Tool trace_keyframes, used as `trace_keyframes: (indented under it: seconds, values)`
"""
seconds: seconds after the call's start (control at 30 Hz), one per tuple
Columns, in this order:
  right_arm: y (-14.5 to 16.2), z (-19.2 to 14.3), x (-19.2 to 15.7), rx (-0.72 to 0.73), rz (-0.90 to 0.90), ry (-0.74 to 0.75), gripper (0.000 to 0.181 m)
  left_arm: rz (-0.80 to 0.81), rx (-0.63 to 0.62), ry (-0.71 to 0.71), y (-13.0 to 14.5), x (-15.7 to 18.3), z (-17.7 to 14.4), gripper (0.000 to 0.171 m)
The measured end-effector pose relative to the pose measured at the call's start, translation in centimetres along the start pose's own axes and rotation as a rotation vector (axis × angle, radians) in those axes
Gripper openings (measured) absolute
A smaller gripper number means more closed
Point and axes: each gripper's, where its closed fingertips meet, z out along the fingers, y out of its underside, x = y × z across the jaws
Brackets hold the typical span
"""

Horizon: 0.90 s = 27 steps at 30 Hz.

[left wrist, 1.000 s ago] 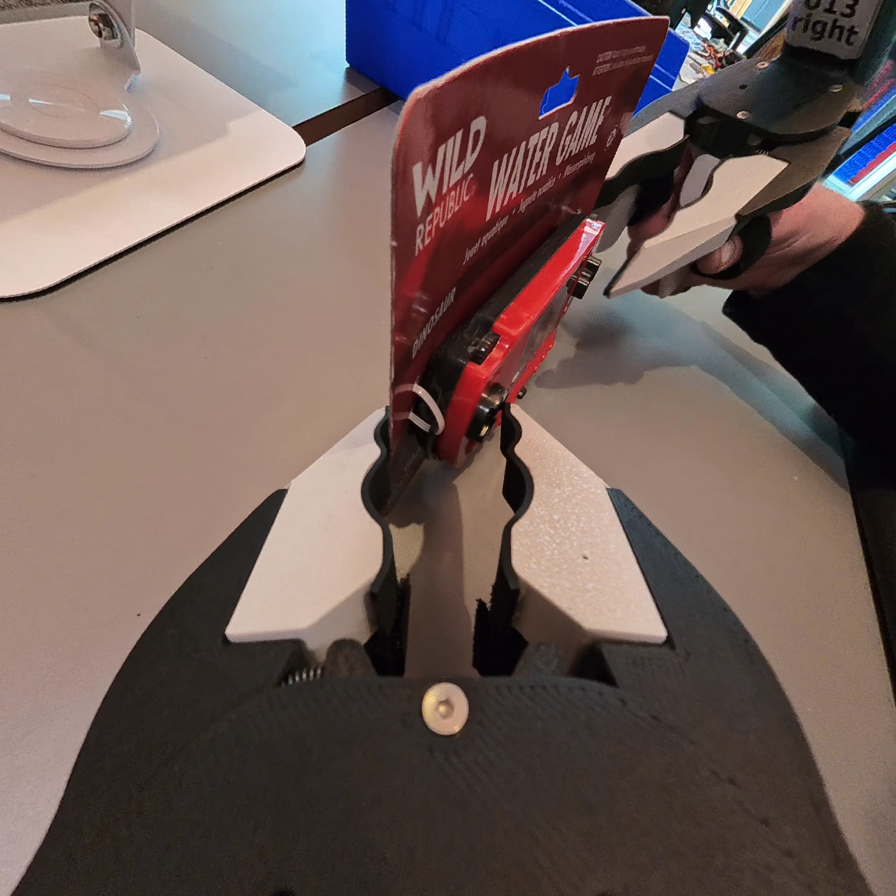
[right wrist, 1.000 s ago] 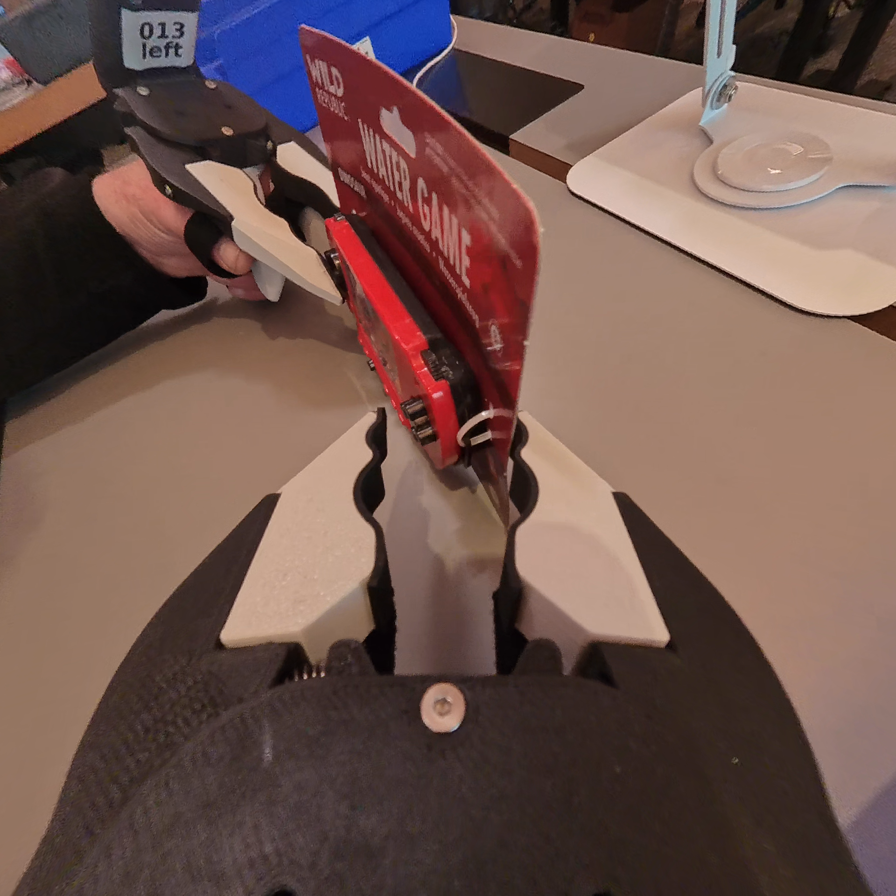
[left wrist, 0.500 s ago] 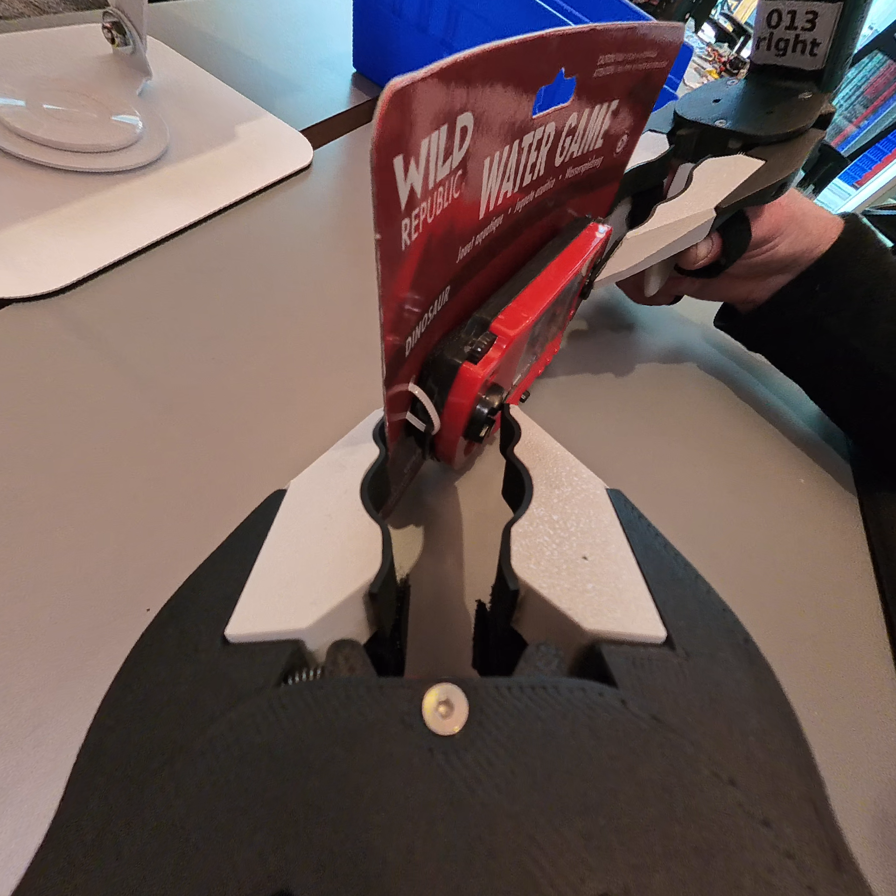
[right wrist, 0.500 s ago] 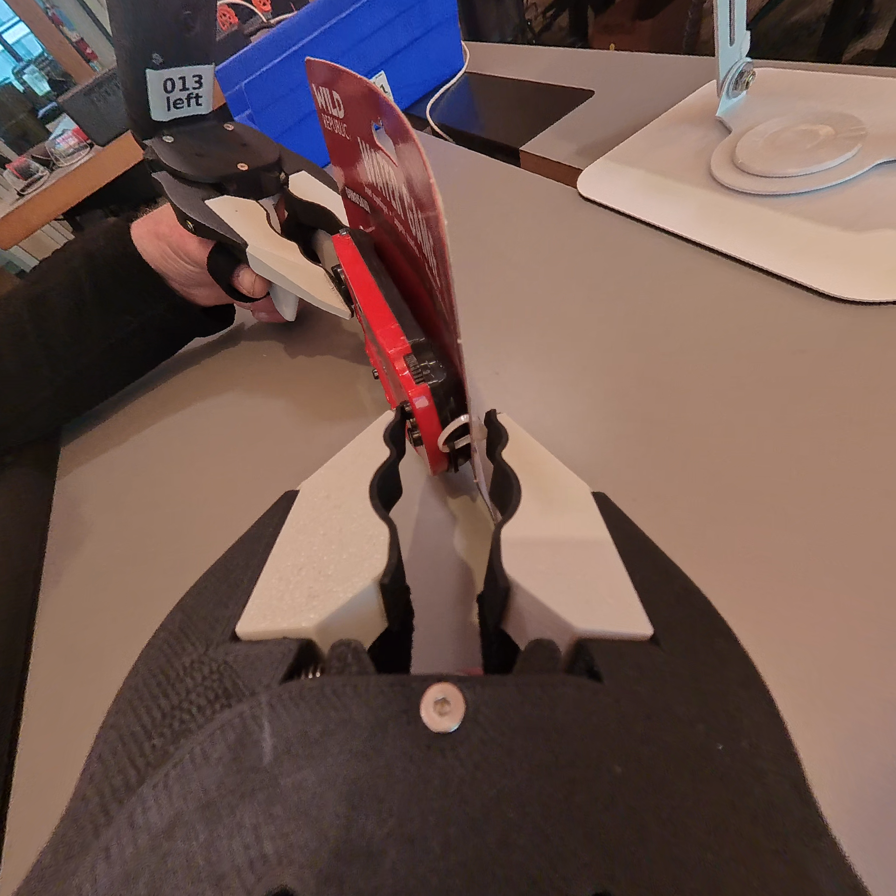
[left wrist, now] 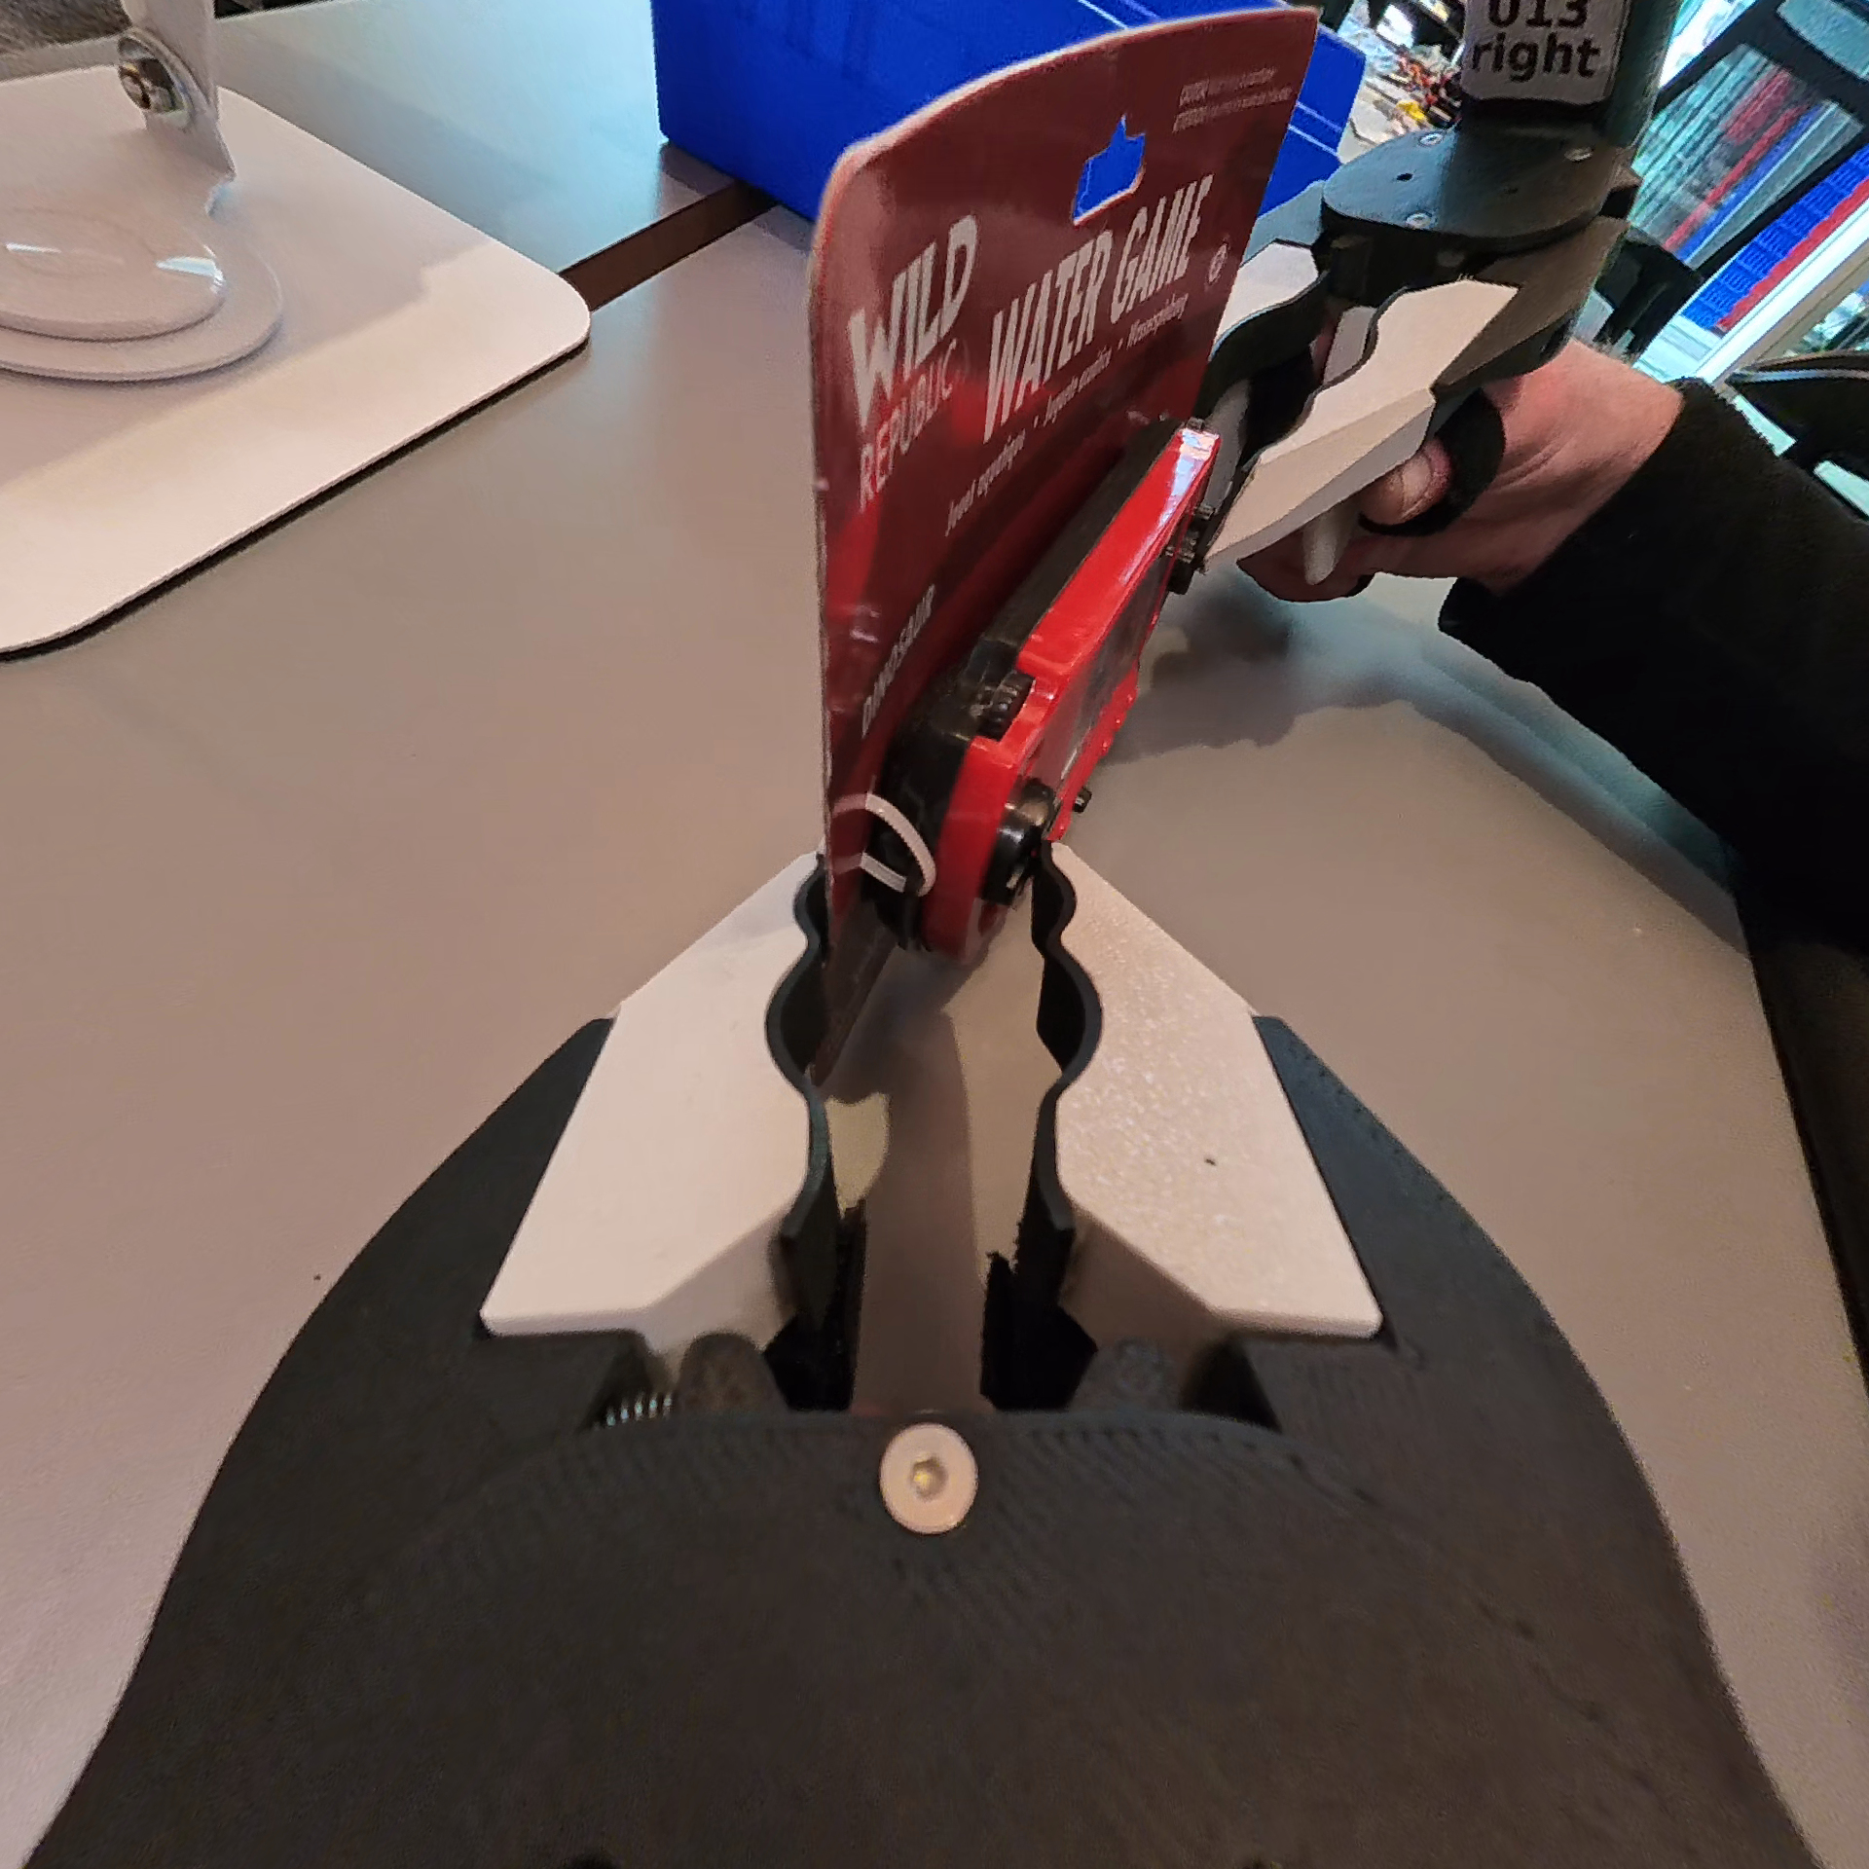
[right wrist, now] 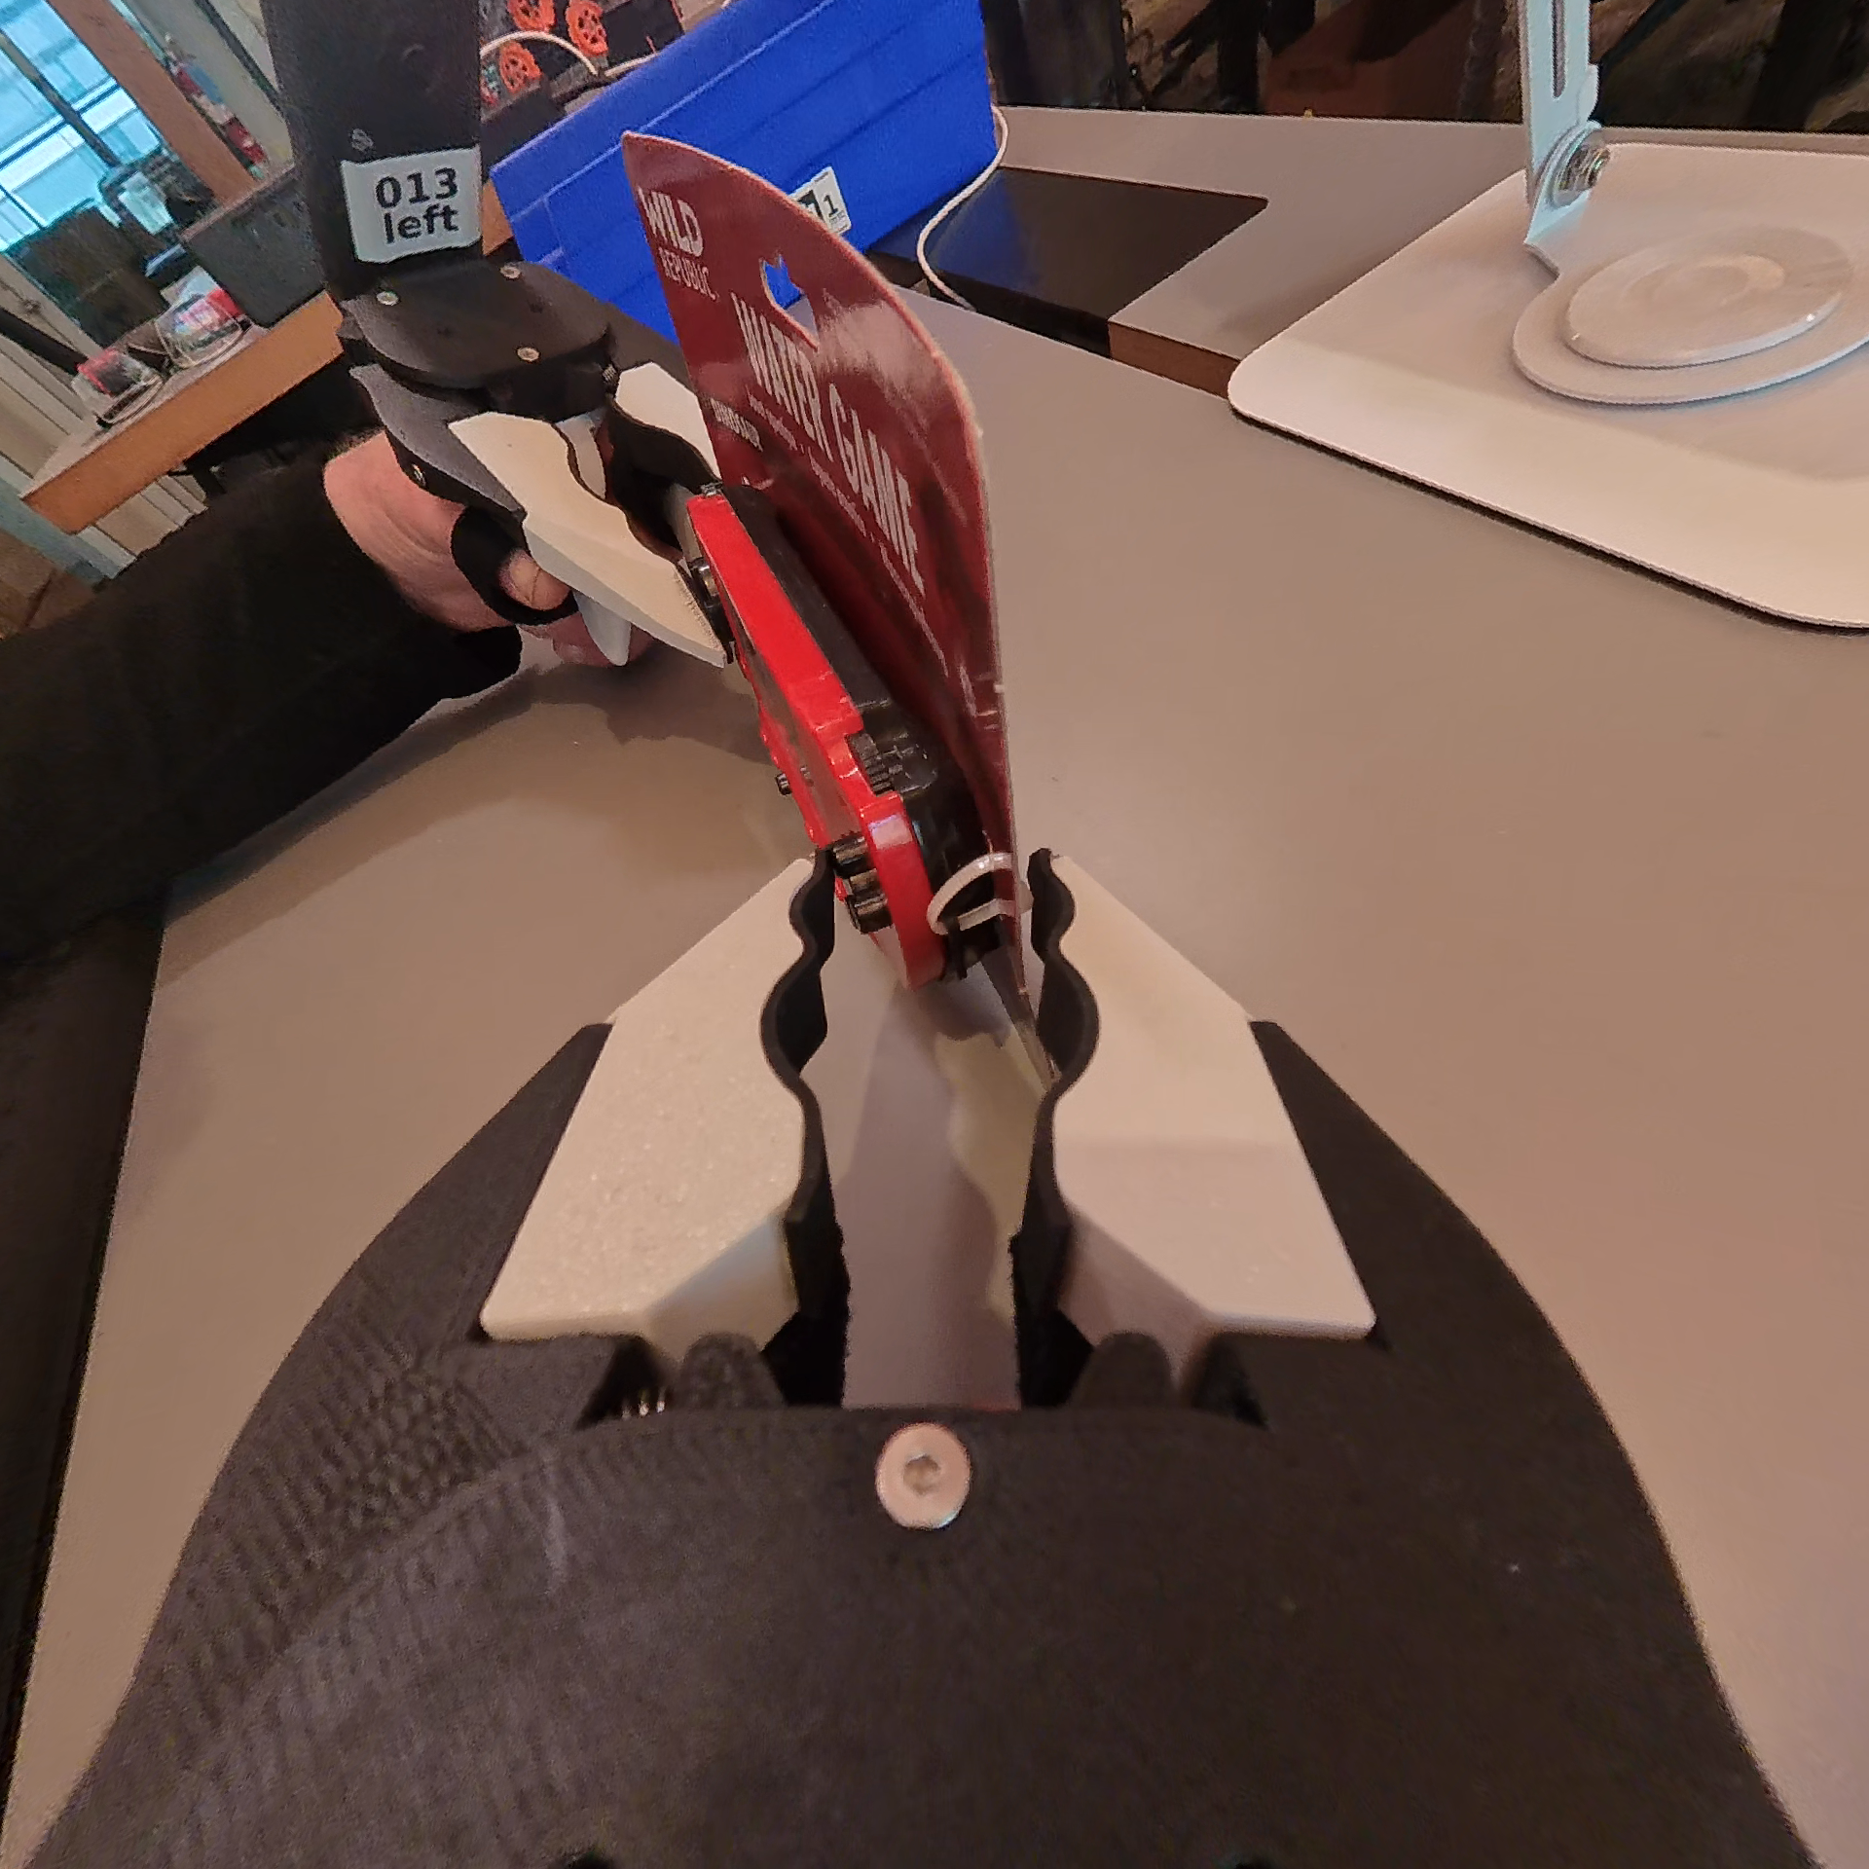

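A red handheld toy [left wrist: 1072,647] is tied with a white zip tie to a dark red backing card [left wrist: 1011,303]. It stands on edge, just above the grey table [left wrist: 405,809]. My left gripper [left wrist: 936,890] is shut on its near end. My right gripper [right wrist: 925,890] is shut on the opposite end of the toy [right wrist: 809,688] and card [right wrist: 839,405]. Each gripper also shows in the other's view, at the toy's far end: the right gripper [left wrist: 1345,435] and the left gripper [right wrist: 607,546].
A blue bin [left wrist: 809,81] stands behind the toy at the table's far edge. A white stand with a flat base [left wrist: 202,354] sits at the left; it also shows in the right wrist view [right wrist: 1568,405]. A black slab [right wrist: 1092,233] lies beside the bin. Dark sleeves [left wrist: 1669,657] reach in.
My right gripper's jaws have narrowed onto the toy's end. The toy and card have turned more edge-on to the right wrist view. My left gripper keeps its hold.
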Motion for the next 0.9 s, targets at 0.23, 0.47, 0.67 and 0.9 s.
trace_keyframes:
  seconds: [0.23, 0.47, 0.67, 0.9]
  values:
    - [-0.1, -0.3, 0.2, 0.006, 0.004, 0.008, 0.035, -0.055, 0.007, 0.02, -0.1, 0.1, 0.5, 0.028]
    - [0.0, -0.5, 0.3, 0.003, 0.009, 0.009, 0.035, -0.072, 0.009, 0.026, -0.1, 0.2, 0.8, 0.031]
    - [0.1, -0.3, 0.0, -0.005, 0.002, -0.005, 0.034, -0.066, 0.055, 0.018, -0.8, -0.1, -0.1, 0.041]
    - [0.2, -0.3, -0.1, -0.004, 0.003, -0.015, 0.034, -0.12, 0.102, 0.05, -1.2, -0.1, -0.2, 0.041]
